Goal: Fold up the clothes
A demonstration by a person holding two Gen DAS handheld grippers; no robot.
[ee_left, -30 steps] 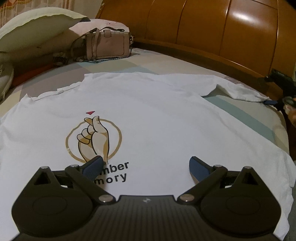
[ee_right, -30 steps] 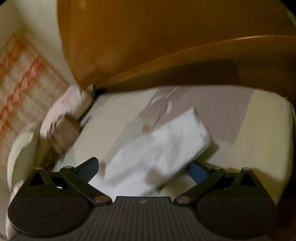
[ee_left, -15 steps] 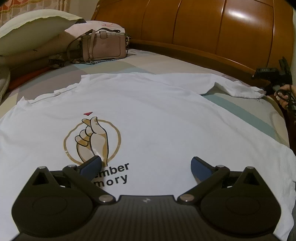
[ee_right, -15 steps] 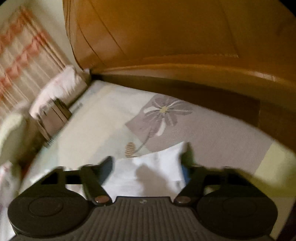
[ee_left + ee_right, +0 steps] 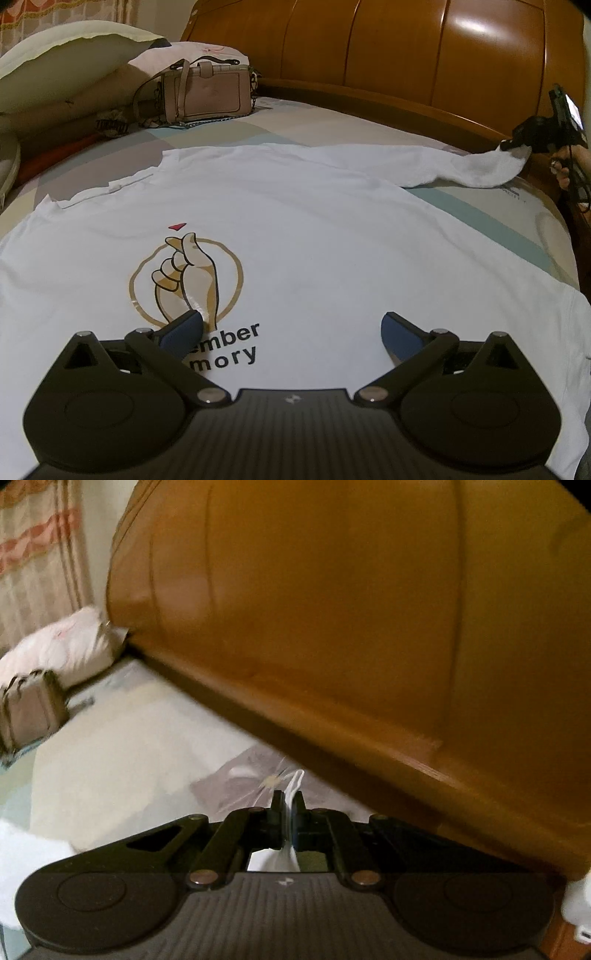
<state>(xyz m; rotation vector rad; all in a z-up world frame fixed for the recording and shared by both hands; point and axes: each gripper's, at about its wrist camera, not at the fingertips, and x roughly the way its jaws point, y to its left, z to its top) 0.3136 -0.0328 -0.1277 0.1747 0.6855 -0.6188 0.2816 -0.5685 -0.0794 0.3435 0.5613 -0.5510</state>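
Observation:
A white T-shirt (image 5: 314, 229) with a finger-heart print lies spread flat on the bed. My left gripper (image 5: 291, 326) hovers open over the shirt's lower front, with nothing between its blue pads. At the far right of the left wrist view, my right gripper (image 5: 511, 146) pinches the end of the shirt's sleeve (image 5: 491, 168) and holds it lifted off the bedsheet. In the right wrist view the right gripper (image 5: 288, 803) is shut, with a thin fold of white sleeve cloth (image 5: 293, 782) sticking out between its fingers.
A wooden headboard (image 5: 406, 62) runs along the far side of the bed. A pink handbag (image 5: 207, 92) and pillows (image 5: 66, 62) sit at the back left. A hand (image 5: 565, 166) holds the right gripper at the right edge. A patterned bedsheet (image 5: 491, 218) shows beside the shirt.
The right gripper closed from wide open onto the sleeve end, rolled, and lifted it off the sheet. The left gripper stayed where it was, open.

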